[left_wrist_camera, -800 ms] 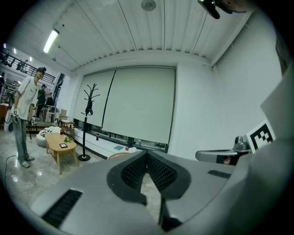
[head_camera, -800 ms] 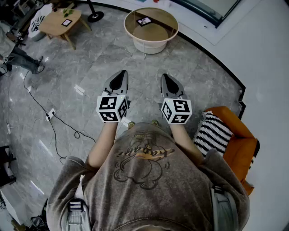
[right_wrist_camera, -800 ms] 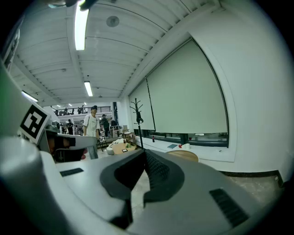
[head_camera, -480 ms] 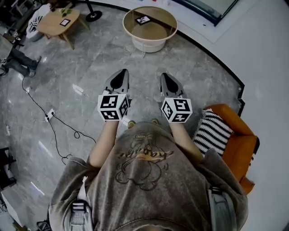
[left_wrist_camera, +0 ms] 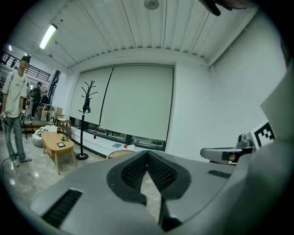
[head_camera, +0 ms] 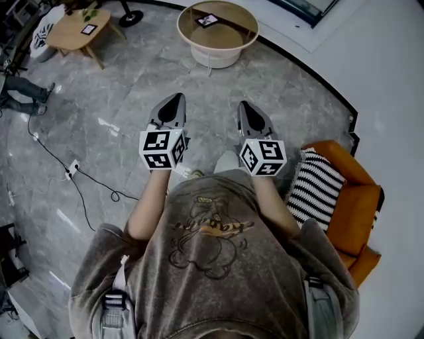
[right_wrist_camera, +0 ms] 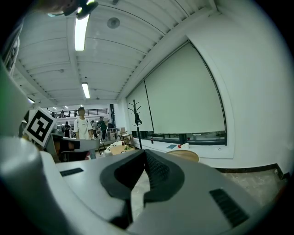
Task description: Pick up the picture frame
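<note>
A small dark picture frame lies on the round glass-topped table far ahead of me in the head view. A second small frame rests on the oval wooden table at the far left. My left gripper and right gripper are held side by side at waist height over the floor, well short of both tables. Each is shut with nothing between its jaws. In the left gripper view the left gripper has its pads meeting. In the right gripper view the right gripper does too.
An orange armchair with a striped cushion stands close on my right. A cable and socket strip lie on the marble floor at left. A person stands near the wooden table; a coat rack stands by the window.
Both grippers sit a little higher in the head view and slightly further apart, still shut. The tables have slid up the picture, and a shoe now shows between my arms.
</note>
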{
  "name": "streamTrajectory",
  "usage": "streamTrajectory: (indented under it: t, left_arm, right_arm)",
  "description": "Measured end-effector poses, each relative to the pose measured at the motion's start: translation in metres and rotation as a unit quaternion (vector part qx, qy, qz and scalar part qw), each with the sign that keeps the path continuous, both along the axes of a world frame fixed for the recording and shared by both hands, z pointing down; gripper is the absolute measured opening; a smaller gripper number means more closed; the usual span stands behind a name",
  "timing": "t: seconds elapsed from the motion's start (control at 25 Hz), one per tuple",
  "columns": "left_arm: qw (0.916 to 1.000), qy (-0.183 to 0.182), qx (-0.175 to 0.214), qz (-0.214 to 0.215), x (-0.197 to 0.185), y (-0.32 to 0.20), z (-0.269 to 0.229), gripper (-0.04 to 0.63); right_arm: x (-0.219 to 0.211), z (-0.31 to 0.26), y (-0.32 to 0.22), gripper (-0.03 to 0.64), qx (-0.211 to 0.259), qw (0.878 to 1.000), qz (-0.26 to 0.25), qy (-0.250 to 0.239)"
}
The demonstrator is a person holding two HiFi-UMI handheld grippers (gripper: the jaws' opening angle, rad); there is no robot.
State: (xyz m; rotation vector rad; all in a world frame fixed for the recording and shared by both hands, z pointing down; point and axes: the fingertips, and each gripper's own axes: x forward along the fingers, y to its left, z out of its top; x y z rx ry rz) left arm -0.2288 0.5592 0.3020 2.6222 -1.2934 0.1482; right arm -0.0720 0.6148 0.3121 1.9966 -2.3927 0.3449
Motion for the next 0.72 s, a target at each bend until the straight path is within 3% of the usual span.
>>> streamTrajectory:
  t: [0.72]
  left_arm:
    - [0.9999, 0.008, 0.01, 0.009, 0.0, -0.053, 0.005, 0.018]
  right_arm:
    - [-0.003, 0.013, -0.055, 0.017, 0.0, 1.0, 0.018, -0.011]
